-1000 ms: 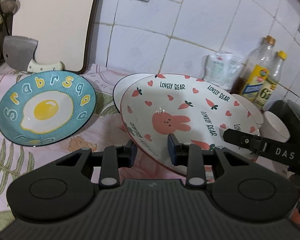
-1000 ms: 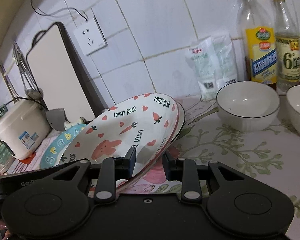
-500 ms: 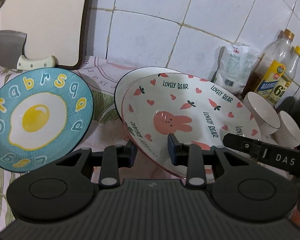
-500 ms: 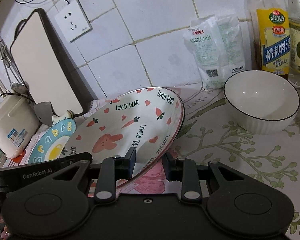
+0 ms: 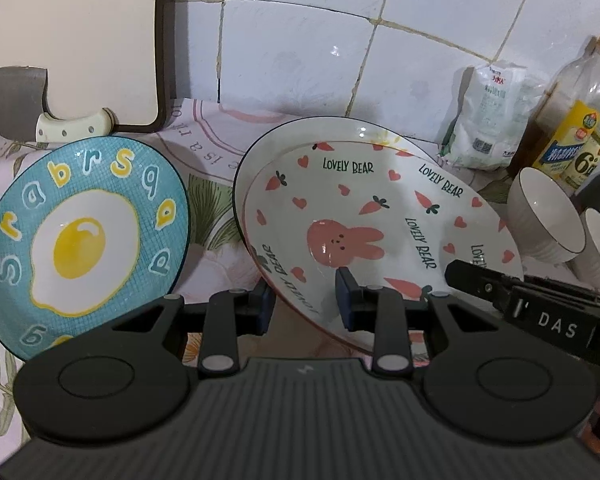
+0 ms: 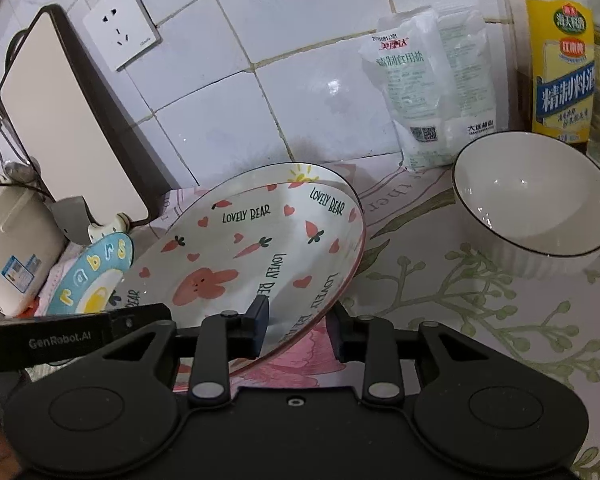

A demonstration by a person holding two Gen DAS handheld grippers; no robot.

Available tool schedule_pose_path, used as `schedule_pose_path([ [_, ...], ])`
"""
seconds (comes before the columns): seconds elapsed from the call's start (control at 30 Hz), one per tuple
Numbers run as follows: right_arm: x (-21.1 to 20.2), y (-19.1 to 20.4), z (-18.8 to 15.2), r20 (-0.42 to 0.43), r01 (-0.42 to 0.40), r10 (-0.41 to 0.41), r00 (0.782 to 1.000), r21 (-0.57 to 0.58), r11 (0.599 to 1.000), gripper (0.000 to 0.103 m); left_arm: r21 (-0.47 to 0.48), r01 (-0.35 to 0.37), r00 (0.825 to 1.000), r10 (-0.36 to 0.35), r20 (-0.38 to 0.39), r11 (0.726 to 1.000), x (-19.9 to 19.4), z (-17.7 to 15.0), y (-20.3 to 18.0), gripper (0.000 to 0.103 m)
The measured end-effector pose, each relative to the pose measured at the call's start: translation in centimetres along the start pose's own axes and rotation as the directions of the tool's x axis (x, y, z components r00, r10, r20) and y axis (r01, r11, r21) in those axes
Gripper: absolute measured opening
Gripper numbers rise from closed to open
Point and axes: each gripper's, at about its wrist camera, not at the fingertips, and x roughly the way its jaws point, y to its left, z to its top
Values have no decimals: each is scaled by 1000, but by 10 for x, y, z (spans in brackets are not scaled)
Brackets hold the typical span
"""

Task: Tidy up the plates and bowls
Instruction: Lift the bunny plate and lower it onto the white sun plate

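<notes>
Both the left gripper (image 5: 302,304) and right gripper (image 6: 298,326) pinch the tilted bunny plate's (image 5: 380,216) rim. A white plate (image 5: 300,136) lies just beyond it.

Home kitchen, tiled wall (image 5: 300,40), cutting board (image 5: 72,40), oil bottle (image 6: 556,52)

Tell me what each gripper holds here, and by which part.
Both straddle the near rim of the white rabbit-and-carrot "LOVELY BEAR" plate: the left gripper on its left side, the right gripper on its right. Whether the fingers press it cannot be told.
</notes>
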Motion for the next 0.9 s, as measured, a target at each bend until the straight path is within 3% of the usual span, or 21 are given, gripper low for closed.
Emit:
schedule_pose_path([
  [0.33, 0, 4, -4, 54, 38, -33, 998, -97, 994, 39, 7, 7, 999, -8, 54, 1000, -14, -15, -1, 31],
  [0.7, 15, 8, 0, 98, 137, -122, 988, -169, 976, 40, 12, -8, 996, 7, 89, 1000, -15, -19, -3, 27],
  [0.9, 21, 9, 4, 78, 137, -124, 989, -190, 972, 45, 45, -56, 988, 48, 149, 997, -38, -28, -2, 34],
])
